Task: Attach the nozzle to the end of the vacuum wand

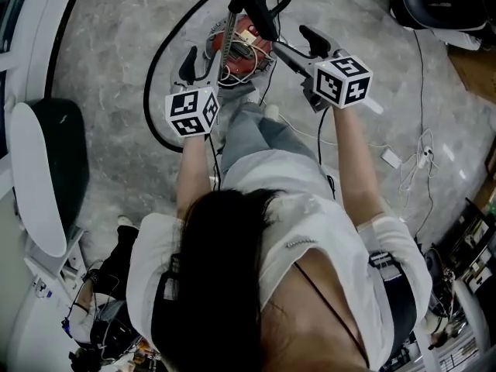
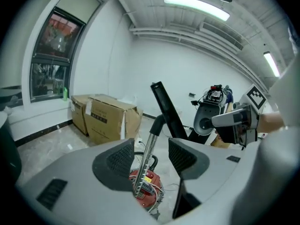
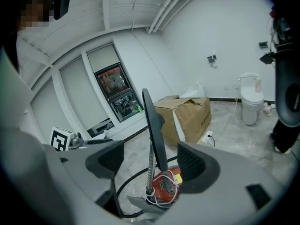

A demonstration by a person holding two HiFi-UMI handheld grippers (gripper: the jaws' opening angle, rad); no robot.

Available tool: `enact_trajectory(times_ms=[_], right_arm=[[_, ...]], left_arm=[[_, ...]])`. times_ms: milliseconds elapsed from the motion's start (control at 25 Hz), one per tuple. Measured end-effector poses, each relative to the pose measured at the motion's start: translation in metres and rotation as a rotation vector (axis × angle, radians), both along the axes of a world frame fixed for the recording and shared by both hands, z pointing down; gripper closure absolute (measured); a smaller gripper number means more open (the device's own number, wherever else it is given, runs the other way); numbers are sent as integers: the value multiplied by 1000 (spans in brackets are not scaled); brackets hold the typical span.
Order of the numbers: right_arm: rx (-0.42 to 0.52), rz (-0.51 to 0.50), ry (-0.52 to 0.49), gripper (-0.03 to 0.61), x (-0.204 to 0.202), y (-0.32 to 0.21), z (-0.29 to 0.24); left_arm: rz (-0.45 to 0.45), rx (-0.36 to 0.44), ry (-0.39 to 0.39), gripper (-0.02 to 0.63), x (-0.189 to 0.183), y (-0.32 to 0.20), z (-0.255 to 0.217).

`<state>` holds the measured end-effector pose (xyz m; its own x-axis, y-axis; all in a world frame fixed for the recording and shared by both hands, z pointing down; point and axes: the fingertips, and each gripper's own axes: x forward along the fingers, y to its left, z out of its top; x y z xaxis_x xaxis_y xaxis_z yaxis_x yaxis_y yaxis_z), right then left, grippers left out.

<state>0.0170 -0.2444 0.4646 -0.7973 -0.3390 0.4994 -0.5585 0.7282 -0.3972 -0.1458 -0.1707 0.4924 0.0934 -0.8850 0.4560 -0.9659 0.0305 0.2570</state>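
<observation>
A red vacuum canister (image 1: pixel 246 43) sits on the grey floor ahead of the person. A ribbed metal wand (image 2: pixel 144 165) rises from it. A long black nozzle (image 2: pixel 167 110) meets the wand's top end at a black collar and slants up and away. How firmly it sits there is not visible. My left gripper (image 1: pixel 203 67) is open, and the wand shows in the gap between its jaws, untouched. My right gripper (image 1: pixel 302 49) is open too, level with the nozzle (image 3: pixel 153 125) and apart from it. Both grippers are empty.
A black hose (image 1: pixel 159 76) loops on the floor round the canister. Cardboard boxes (image 2: pixel 105 116) stand by the wall. White cables and a plug (image 1: pixel 403 161) lie on the floor at the right. A white machine (image 1: pixel 35 177) stands at the left.
</observation>
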Motion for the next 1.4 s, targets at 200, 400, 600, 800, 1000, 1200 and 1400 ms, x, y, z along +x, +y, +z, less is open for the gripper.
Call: enact_trajectory(times_ms=[200, 400, 600, 800, 1000, 1200, 1400], right_arm=[[-18, 21, -15, 219, 10, 14, -6], [-8, 37, -13, 222, 17, 27, -11], [19, 60, -2, 306, 27, 39, -13], [27, 86, 49, 394, 37, 47, -12], [73, 136, 69, 525, 44, 54, -23], [108, 175, 75, 558, 47, 70, -29], [154, 148, 82, 563, 39, 89, -33]], left_arm=[[-31, 30, 29, 415, 13, 17, -15], [-63, 67, -10, 488, 12, 23, -39], [-114, 101, -26, 579, 15, 37, -59], [-91, 68, -2, 611, 29, 51, -60], [-59, 88, 10, 612, 46, 61, -71], [-40, 103, 44, 612, 66, 72, -78], [-58, 98, 27, 612, 75, 80, -85]])
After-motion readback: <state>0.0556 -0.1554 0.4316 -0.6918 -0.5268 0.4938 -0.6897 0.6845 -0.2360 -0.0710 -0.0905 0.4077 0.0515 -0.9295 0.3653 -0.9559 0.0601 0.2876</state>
